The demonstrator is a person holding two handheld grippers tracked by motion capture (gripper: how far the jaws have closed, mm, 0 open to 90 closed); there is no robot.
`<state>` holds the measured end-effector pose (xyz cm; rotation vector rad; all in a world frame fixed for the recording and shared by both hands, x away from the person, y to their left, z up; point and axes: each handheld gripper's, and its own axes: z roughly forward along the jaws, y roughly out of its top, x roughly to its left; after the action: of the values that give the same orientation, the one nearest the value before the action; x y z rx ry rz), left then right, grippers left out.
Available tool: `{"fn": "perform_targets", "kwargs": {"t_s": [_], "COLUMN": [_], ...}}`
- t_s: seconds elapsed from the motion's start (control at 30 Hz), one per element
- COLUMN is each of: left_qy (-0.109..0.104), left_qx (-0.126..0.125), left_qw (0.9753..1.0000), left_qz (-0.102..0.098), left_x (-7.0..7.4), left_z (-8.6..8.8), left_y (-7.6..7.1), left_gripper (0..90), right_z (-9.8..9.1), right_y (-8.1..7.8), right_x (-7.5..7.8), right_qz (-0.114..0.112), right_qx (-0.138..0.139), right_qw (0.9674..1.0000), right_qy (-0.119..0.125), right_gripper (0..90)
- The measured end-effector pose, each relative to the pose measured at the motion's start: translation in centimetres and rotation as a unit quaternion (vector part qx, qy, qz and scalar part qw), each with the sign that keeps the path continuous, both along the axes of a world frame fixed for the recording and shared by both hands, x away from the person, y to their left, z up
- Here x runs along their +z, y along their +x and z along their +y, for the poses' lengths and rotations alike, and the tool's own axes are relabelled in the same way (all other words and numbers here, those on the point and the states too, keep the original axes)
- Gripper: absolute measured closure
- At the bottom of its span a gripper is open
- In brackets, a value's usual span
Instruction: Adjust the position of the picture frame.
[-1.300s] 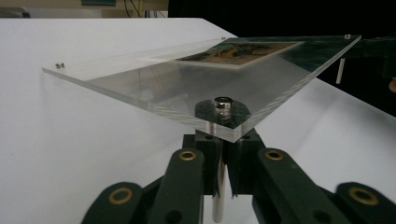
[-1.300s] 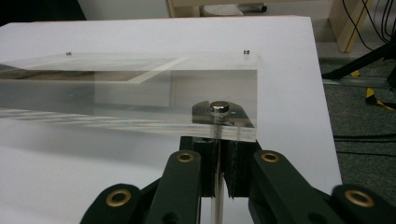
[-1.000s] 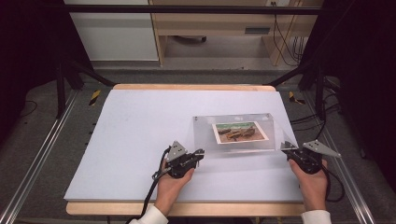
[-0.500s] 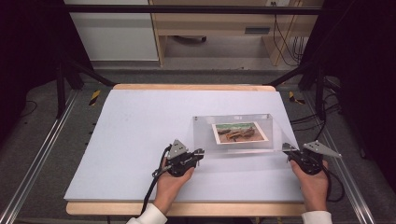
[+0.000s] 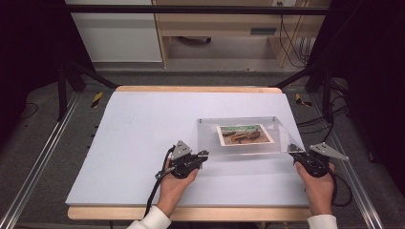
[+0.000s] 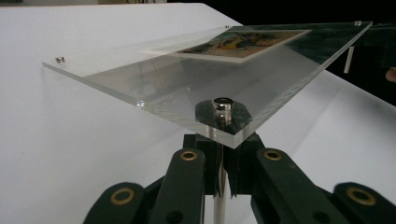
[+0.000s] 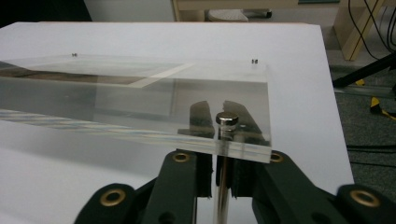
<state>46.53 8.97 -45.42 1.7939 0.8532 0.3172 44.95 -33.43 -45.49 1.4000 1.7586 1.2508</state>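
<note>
Fingers [image 6: 205,158] of left gripper [image 5: 203,156] and right gripper [image 5: 297,153] pinching steel corner posts [image 7: 223,154] under clear acrylic photo frame [image 5: 239,148]. Advisable: lift both near corners level, in step.

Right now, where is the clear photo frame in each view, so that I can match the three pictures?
High view: the clear photo frame lies right of centre on the white table.
Left gripper view: the frame spreads across the upper middle, its near corner over the jaws.
Right gripper view: the frame crosses the middle from the left edge.
Shared landmark: the photo inside it.
</note>
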Motion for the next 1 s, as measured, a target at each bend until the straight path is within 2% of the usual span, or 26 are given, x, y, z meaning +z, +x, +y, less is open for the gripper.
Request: {"fn": "perform_targets", "kwargs": {"t_s": [0.03, 0.13, 0.3, 0.43, 0.47, 0.6, 0.73, 0.87, 0.9, 0.93, 0.97, 1.0], "left_qy": [0.001, 0.002, 0.006, 0.004, 0.004, 0.005, 0.005, 0.004, 0.004, 0.001, 0.001, 0.000], "left_qx": [-0.002, -0.003, -0.002, 0.007, 0.007, 0.013, 0.017, 0.021, 0.021, 0.023, 0.023, 0.024], "left_qw": [1.0000, 1.0000, 0.9999, 0.9998, 0.9998, 0.9992, 0.9987, 0.9984, 0.9984, 0.9984, 0.9984, 0.9985], "left_qz": [0.000, -0.004, -0.011, -0.021, -0.021, -0.036, -0.048, -0.053, -0.053, -0.052, -0.052, -0.050], "left_x": [0.1, 0.8, 2.1, 3.5, 3.5, 4.6, 5.1, 5.1, 5.1, 4.9, 4.9, 4.7], "left_z": [0.1, 0.6, 2.1, 4.6, 4.6, 7.3, 9.6, 12.0, 12.0, 13.0, 13.0, 13.9], "left_y": [0.1, 0.3, 0.4, -0.1, -0.1, -0.5, -0.4, 0.5, 0.5, 1.2, 1.2, 1.9], "left_gripper": [84.0, 83.9, 83.2, 82.8, 82.8, 82.7, 82.4, 82.1, 82.1, 82.0, 82.1, 82.1], "right_z": [0.0, 0.4, 1.6, 3.9, 3.9, 6.5, 8.7, 11.1, 11.1, 12.3, 12.8, 13.3], "right_y": [-0.1, -0.4, -0.7, -0.7, -0.7, -0.5, 0.2, 1.6, 1.6, 2.3, 2.7, 3.1], "right_x": [0.1, 0.5, 1.4, 2.6, 2.6, 3.8, 4.4, 4.7, 4.7, 4.9, 5.0, 5.1], "right_qz": [-0.001, -0.003, -0.001, 0.009, 0.009, -0.005, -0.008, -0.009, -0.009, -0.007, -0.008, -0.008], "right_qx": [0.003, 0.002, 0.009, 0.018, 0.018, 0.027, 0.033, 0.039, 0.039, 0.039, 0.040, 0.040], "right_qw": [1.0000, 1.0000, 1.0000, 0.9997, 0.9997, 0.9996, 0.9993, 0.9992, 0.9992, 0.9992, 0.9991, 0.9992], "right_qy": [0.006, -0.002, 0.002, 0.010, 0.010, 0.009, 0.014, 0.010, 0.010, 0.007, 0.005, 0.002], "right_gripper": [84.5, 84.5, 84.5, 84.4, 84.4, 84.4, 84.4, 84.4, 84.4, 84.4, 84.4, 84.4]}}
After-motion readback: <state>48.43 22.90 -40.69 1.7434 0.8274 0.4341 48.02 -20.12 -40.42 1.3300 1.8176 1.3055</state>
